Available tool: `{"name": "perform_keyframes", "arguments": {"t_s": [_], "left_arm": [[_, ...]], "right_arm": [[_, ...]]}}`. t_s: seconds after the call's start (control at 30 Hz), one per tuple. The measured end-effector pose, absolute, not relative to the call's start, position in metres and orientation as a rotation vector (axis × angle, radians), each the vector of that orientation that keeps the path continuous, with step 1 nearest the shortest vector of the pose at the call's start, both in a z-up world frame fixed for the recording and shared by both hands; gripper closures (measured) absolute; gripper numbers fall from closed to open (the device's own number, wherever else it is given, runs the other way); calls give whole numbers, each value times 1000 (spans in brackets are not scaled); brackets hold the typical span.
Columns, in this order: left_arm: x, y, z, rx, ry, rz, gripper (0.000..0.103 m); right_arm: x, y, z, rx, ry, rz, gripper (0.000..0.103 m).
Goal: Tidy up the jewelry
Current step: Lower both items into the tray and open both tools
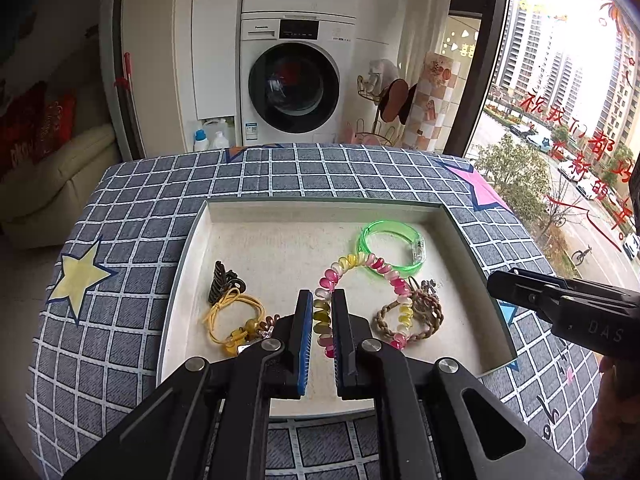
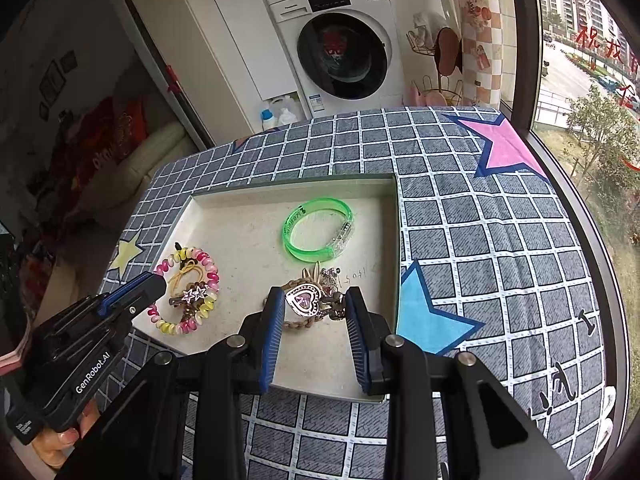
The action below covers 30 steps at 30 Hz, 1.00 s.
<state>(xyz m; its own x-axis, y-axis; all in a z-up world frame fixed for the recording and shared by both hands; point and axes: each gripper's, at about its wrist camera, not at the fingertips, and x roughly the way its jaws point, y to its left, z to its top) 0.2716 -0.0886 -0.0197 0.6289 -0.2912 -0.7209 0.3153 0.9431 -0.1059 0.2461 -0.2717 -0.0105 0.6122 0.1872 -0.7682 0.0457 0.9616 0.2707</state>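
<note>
A shallow white tray [image 1: 280, 216] [image 2: 224, 204] lies on the checked cloth and holds the jewelry. My left gripper [image 1: 322, 308] is shut on the pink and yellow spiral hair tie [image 1: 352, 264] [image 2: 188, 292], which hangs lifted between its pads. A green bangle [image 1: 390, 248] [image 2: 318, 232] lies at the tray's far right. A yellow cord tie [image 1: 234, 320] and a dark claw clip [image 1: 222, 282] lie at the left. My right gripper [image 2: 316, 304] is open, its fingers on either side of a braided band with a pink heart charm [image 2: 304, 300] [image 1: 424, 312].
A blue-grey checked cloth [image 1: 160, 208] [image 2: 480, 240] with star prints covers the table. A washing machine [image 1: 296, 80] stands behind, with detergent bottles and a metal rack beside it. A large window [image 1: 560, 120] is on the right, a sofa on the left.
</note>
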Motion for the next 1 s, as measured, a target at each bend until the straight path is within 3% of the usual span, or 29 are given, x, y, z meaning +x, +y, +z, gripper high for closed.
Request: {"name": "perform_keyframes", "arguments": {"t_s": [0.8,1.0], "left_arm": [[308,-111,-71,131,878,-254,81],[304,-112,-64,136,860,-261,81]], "right_arm": [[297,-270,-74,263,1014,55,68],[295,-275,-69,334,1007,81,53]]}}
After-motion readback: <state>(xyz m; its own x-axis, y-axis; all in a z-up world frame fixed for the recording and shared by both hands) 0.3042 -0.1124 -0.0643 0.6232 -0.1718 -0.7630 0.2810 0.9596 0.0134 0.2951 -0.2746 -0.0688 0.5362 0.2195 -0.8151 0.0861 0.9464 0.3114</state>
